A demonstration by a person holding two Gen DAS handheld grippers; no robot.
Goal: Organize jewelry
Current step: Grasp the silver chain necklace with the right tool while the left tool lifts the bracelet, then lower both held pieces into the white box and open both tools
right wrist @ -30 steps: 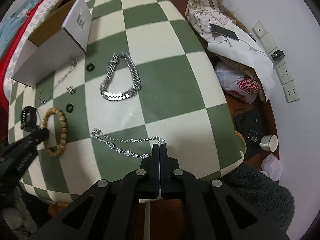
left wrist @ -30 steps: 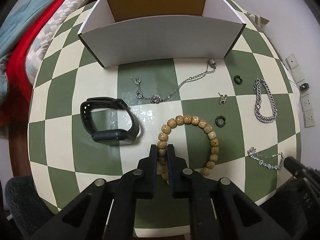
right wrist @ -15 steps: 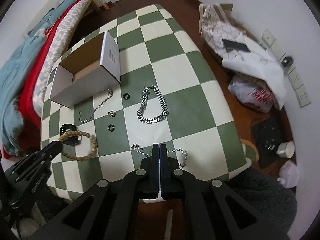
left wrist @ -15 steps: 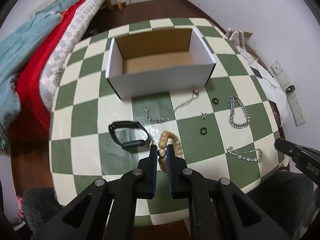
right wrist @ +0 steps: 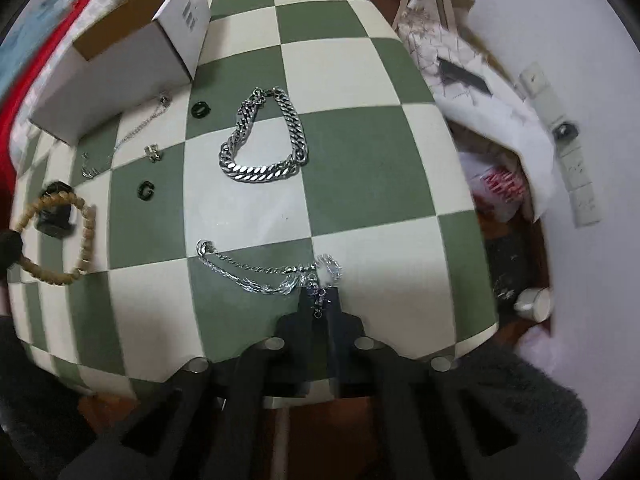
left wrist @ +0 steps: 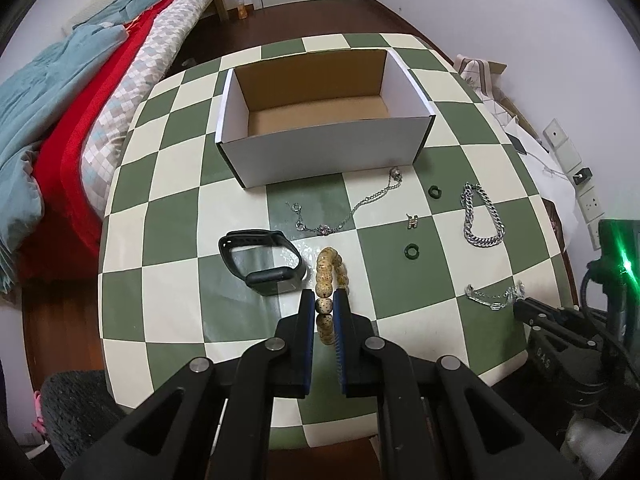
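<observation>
My left gripper is shut on a wooden bead bracelet, which hangs edge-on above the checked table. From the right wrist view the same bead bracelet shows as a loop at the far left. My right gripper is shut on the clasp end of a thin silver bracelet; that end is bunched up at the fingertips. The right gripper also shows at the thin silver bracelet. An open white cardboard box stands at the table's far side, nothing in it.
On the table lie a black watch band, a thin silver chain, a thick silver chain, two green rings and a small H-shaped piece. A bed stands left; bags lie right.
The bead bracelet has left the table and now hangs from my left gripper. My right gripper rose, then came back down close to the table, with the thin bracelet's end bunched at its tips.
</observation>
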